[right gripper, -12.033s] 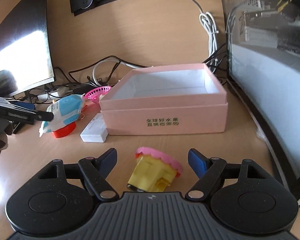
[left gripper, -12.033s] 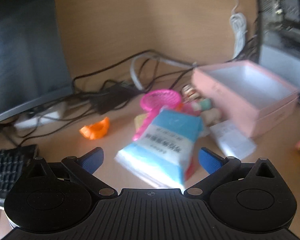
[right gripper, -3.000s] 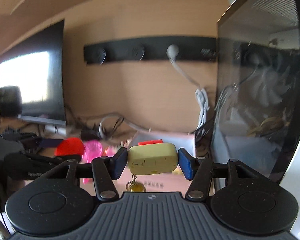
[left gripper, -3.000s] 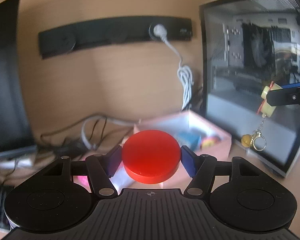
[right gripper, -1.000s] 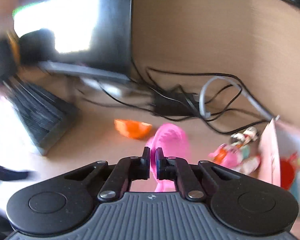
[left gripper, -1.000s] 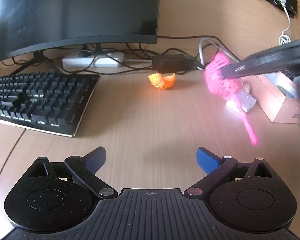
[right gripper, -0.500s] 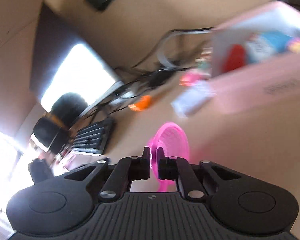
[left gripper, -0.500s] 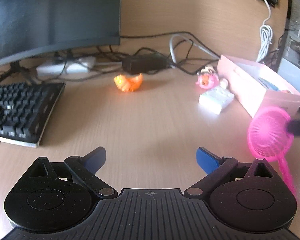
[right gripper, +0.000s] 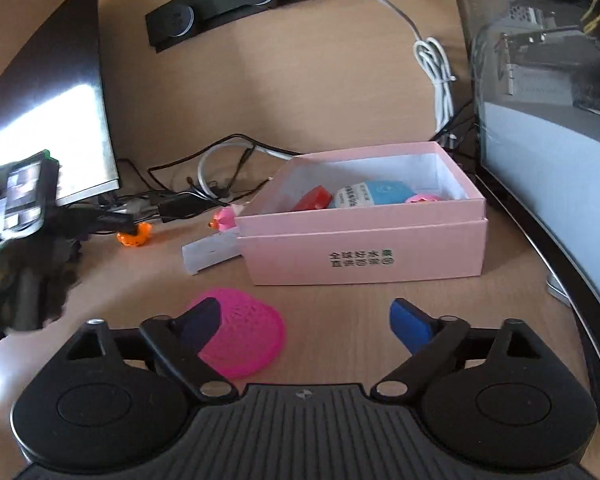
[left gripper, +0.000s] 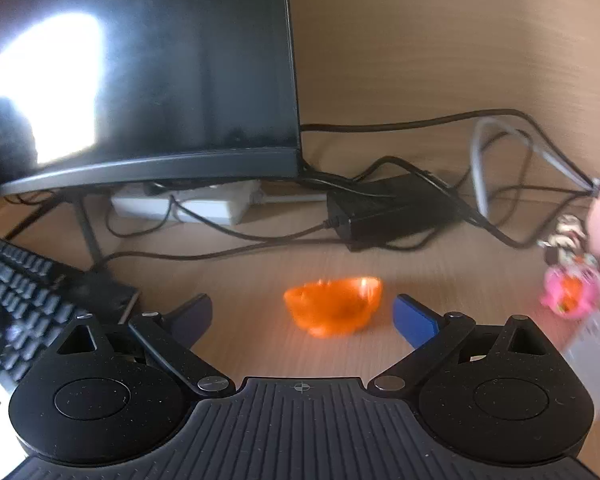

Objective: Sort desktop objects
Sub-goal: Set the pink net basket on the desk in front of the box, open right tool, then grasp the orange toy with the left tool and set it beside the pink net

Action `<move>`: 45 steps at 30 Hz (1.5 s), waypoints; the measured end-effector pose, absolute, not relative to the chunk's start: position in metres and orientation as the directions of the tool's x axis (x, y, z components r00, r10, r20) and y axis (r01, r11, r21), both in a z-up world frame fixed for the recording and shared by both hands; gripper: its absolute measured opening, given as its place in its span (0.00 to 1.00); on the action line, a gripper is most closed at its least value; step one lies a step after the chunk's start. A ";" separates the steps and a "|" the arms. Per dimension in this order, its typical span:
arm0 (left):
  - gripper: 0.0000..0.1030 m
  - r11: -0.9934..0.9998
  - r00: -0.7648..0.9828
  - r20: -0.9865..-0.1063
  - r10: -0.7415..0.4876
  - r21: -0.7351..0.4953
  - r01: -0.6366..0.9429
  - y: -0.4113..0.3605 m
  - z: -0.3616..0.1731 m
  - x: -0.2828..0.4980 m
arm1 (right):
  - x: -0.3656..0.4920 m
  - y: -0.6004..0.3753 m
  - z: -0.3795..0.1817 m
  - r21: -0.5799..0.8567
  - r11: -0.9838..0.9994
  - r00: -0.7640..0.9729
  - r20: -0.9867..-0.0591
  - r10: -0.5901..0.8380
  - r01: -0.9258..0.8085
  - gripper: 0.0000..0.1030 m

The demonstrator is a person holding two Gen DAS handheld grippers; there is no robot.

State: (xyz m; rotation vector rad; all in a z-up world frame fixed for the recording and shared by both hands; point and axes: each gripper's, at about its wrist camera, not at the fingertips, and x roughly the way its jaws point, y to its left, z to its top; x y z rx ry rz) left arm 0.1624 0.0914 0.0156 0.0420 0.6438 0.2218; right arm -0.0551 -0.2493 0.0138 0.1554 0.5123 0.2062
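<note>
The pink box [right gripper: 364, 248] is sitting at 12 o'clock from the right gripper [right gripper: 304, 316], whose fingers are wide apart with the pink fan [right gripper: 248, 336] lying under them at 9 o'clock. The left gripper [left gripper: 302, 312] is also spread wide, closing in on the small orange toy [left gripper: 334, 312] at 12 o'clock; I think it needs to squeeze it next.
</note>
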 end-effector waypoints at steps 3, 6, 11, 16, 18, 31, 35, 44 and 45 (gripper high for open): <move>0.93 0.970 0.754 -0.613 0.235 0.100 -0.221 0.093 0.014 0.177 | -0.052 -0.249 0.011 0.199 0.967 0.845 -0.480 0.237 -0.158 0.98; 0.69 0.973 0.745 -0.632 0.215 0.074 -0.219 0.096 0.013 0.178 | -0.054 -0.250 0.010 0.203 0.968 0.846 -0.480 0.232 -0.151 1.00; 0.50 0.984 0.745 -0.645 0.171 0.070 -0.166 0.094 0.010 0.162 | -0.051 -0.250 0.008 0.211 0.968 0.841 -0.493 0.224 -0.135 1.00; 0.50 0.997 0.753 -0.655 0.069 0.024 -0.070 0.085 0.013 0.122 | -0.050 -0.251 0.006 0.214 0.969 0.841 -0.496 0.216 -0.123 1.00; 0.50 1.000 0.755 -0.656 0.005 0.004 -0.003 0.076 0.014 0.098 | -0.050 -0.251 0.006 0.213 0.970 0.843 -0.495 0.211 -0.118 1.00; 0.61 0.935 0.699 -0.648 -0.302 -0.060 0.349 0.020 0.006 -0.022 | -0.052 -0.252 0.006 0.223 0.971 0.834 -0.516 0.194 -0.088 1.00; 0.77 0.941 0.716 -0.640 -0.279 -0.035 0.336 0.024 0.001 -0.029 | -0.055 -0.254 0.006 0.226 0.972 0.831 -0.526 0.179 -0.066 1.00; 0.90 0.937 0.711 -0.636 -0.302 -0.059 0.345 0.030 -0.001 -0.029 | -0.063 -0.260 0.003 0.214 0.977 0.805 -0.575 0.145 -0.023 1.00; 0.90 0.935 0.711 -0.633 -0.305 -0.057 0.350 0.029 -0.001 -0.029 | -0.062 -0.260 0.003 0.214 0.977 0.801 -0.581 0.143 -0.019 1.00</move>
